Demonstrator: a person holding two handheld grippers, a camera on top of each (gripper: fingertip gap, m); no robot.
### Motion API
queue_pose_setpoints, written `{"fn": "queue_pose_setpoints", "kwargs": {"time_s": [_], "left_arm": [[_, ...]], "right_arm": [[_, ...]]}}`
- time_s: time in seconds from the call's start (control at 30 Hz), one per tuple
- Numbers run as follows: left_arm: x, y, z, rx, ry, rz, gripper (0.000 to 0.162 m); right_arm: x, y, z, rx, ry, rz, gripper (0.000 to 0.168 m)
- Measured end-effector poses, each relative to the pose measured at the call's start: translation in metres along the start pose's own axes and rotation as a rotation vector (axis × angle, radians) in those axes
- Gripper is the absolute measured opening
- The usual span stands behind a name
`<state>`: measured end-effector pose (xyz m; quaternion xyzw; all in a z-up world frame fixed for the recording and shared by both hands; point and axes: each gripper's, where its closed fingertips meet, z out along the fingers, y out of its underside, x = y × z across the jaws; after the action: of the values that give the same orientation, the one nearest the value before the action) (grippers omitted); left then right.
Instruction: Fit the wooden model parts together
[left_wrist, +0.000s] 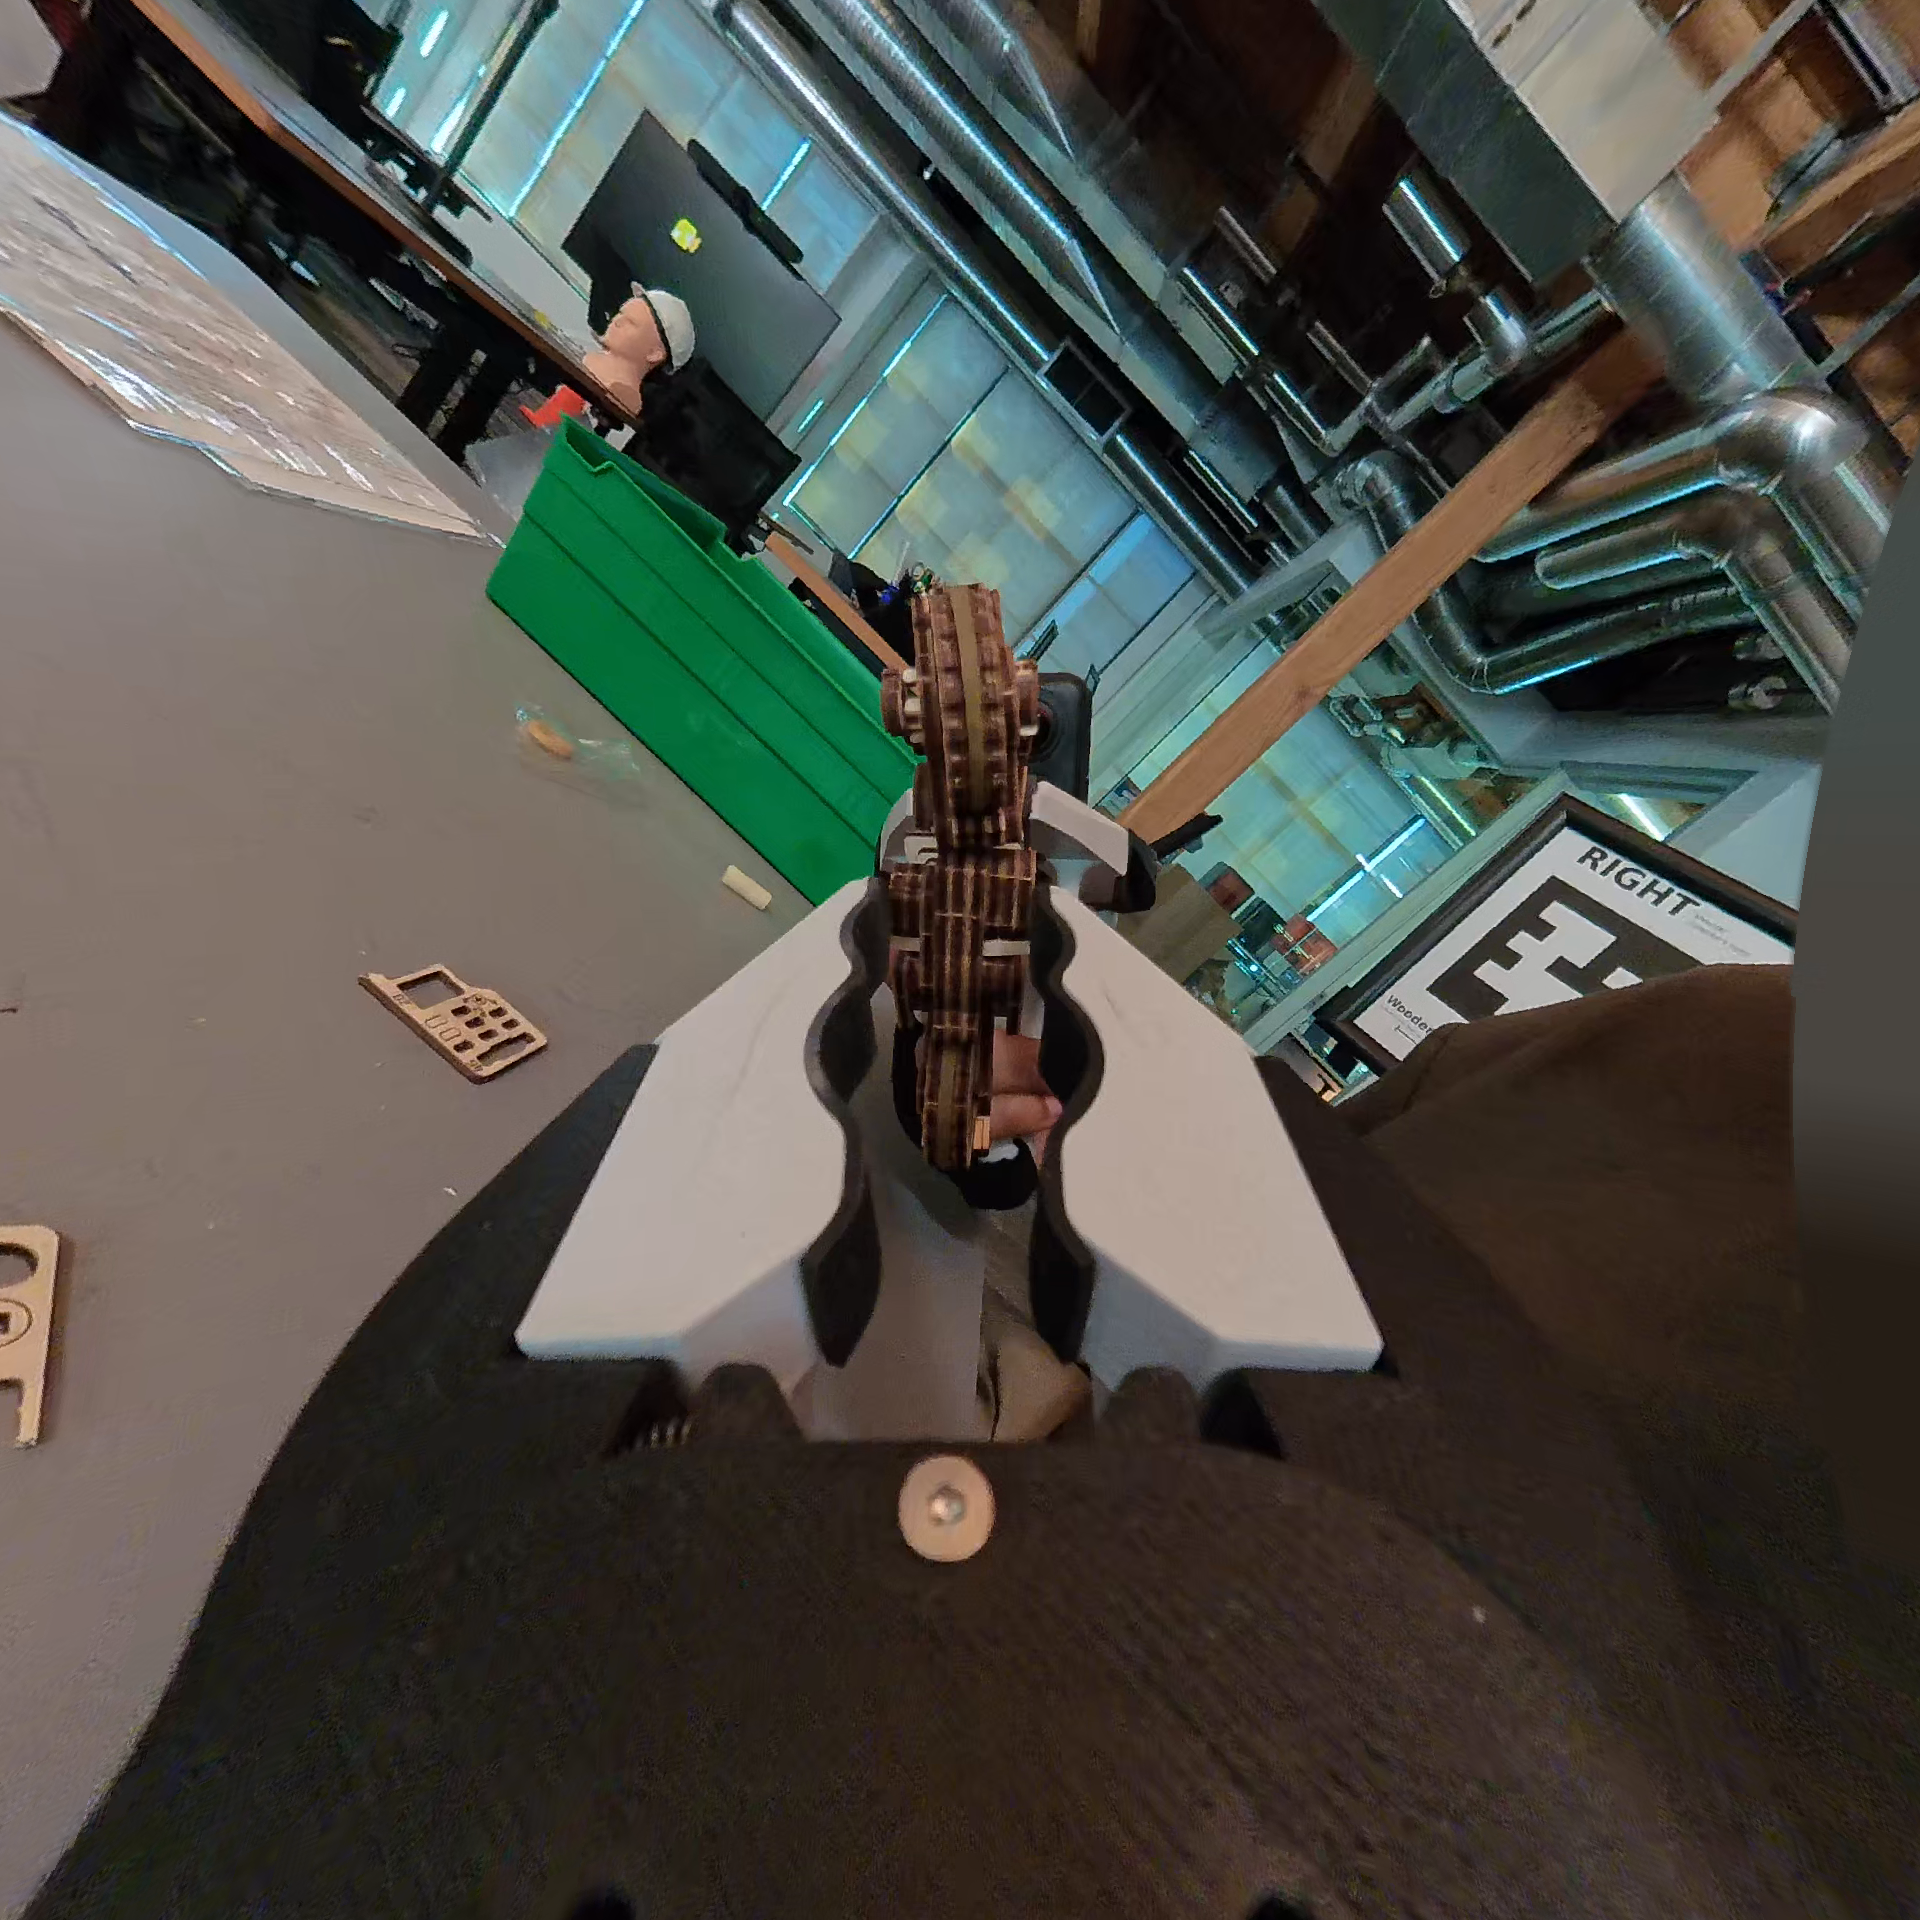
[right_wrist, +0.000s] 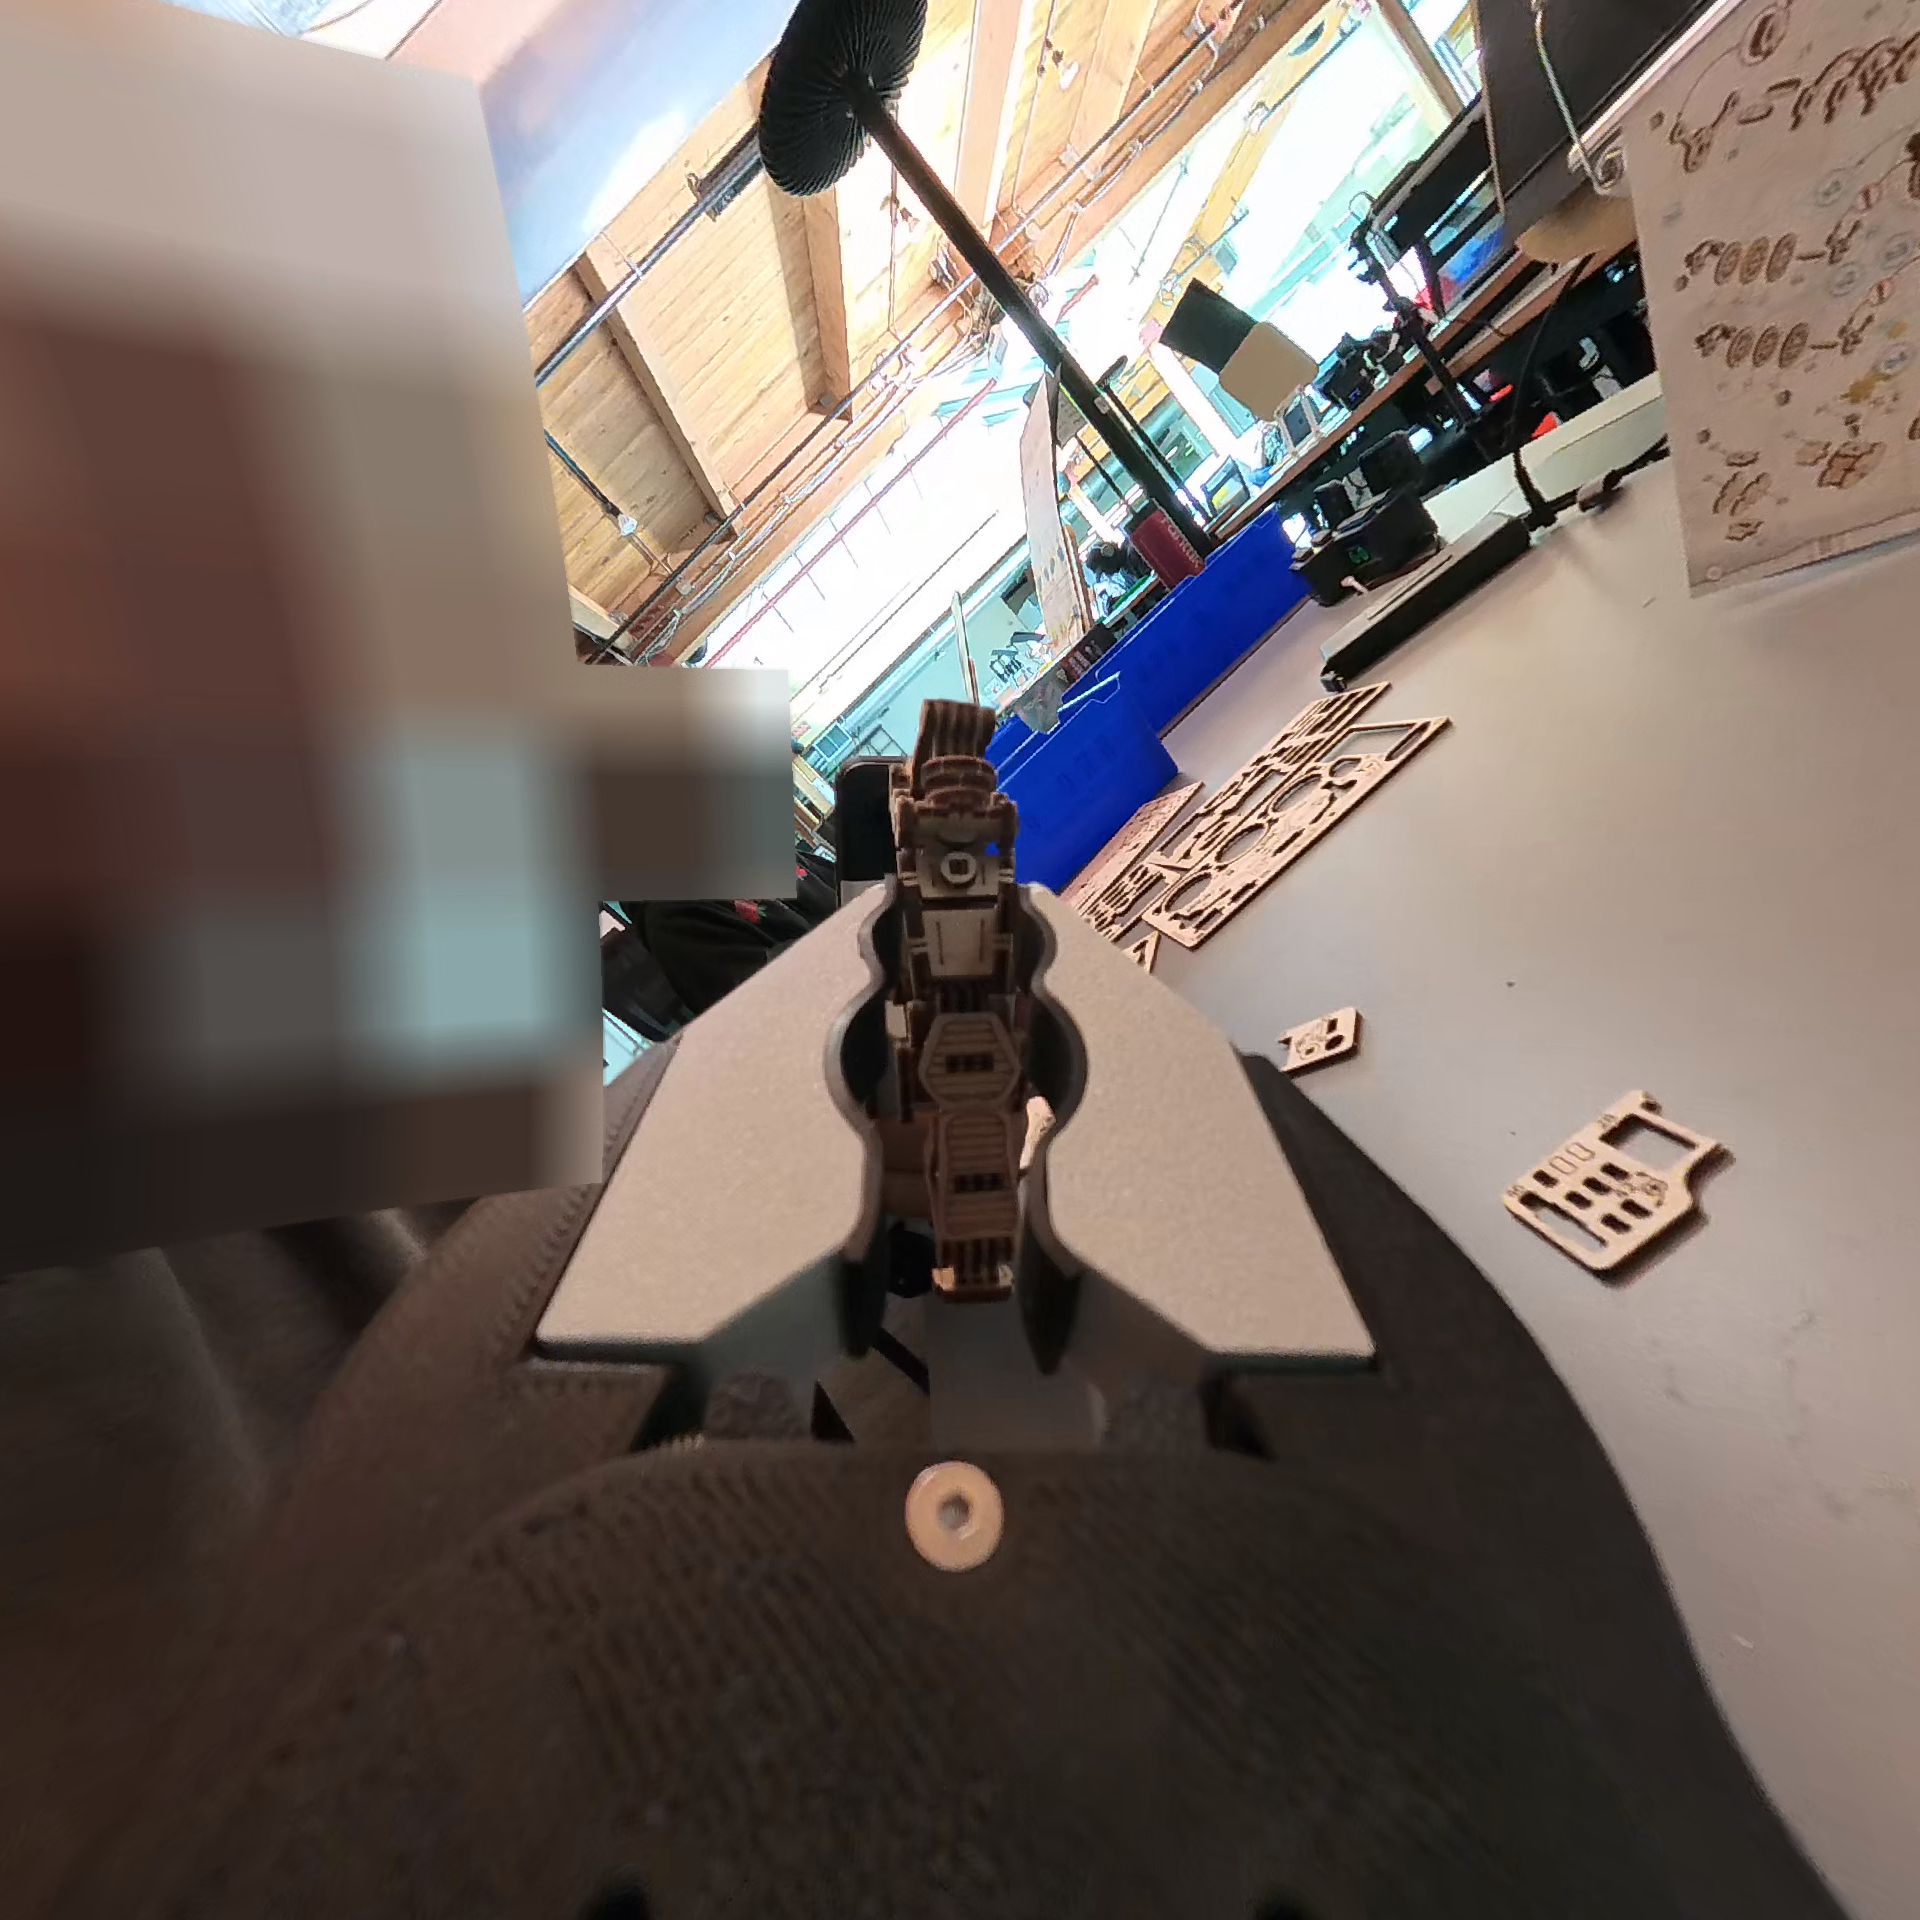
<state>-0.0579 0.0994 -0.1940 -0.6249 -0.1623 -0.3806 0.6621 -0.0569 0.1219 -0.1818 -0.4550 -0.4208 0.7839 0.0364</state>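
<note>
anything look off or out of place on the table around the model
Nothing looks damaged. The wooden model is clamped between both grippers' jaws, off the grey table. Small loose bits lie near the green bin: a crumpled clear wrapper and a pale peg.

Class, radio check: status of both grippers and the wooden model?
Left gripper shut on wooden model, lifted off table. Right gripper shut on it too. Spare punched sheets on table, nothing blocking.

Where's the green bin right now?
In the left wrist view the green bin sits on the grey table, up and left of the held wooden model, with a paper sheet on its far left.
</note>
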Motion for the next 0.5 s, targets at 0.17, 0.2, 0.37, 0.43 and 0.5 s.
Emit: {"fn": "queue_pose_setpoints", "kwargs": {"time_s": [0.17, 0.2, 0.37, 0.43, 0.5], "left_arm": [[0.000, 0.000, 0.000, -0.005, 0.008, -0.003, 0.024], [0.000, 0.000, 0.000, -0.004, 0.009, -0.005, 0.024], [-0.001, -0.001, -0.001, -0.003, 0.018, -0.016, 0.024], [-0.001, -0.001, -0.001, -0.001, 0.020, -0.022, 0.023], [-0.001, -0.001, -0.001, 0.001, 0.021, -0.026, 0.024]], "right_arm": [[0.000, 0.002, -0.001, -0.023, -0.007, 0.002, 0.020], [0.000, 0.002, -0.001, -0.024, -0.008, 0.003, 0.021], [0.000, -0.002, -0.004, -0.017, -0.007, -0.003, 0.021], [0.002, -0.007, -0.008, 0.004, 0.001, 0.003, 0.021], [0.003, -0.008, -0.008, 0.011, 0.002, 0.017, 0.021]]}}
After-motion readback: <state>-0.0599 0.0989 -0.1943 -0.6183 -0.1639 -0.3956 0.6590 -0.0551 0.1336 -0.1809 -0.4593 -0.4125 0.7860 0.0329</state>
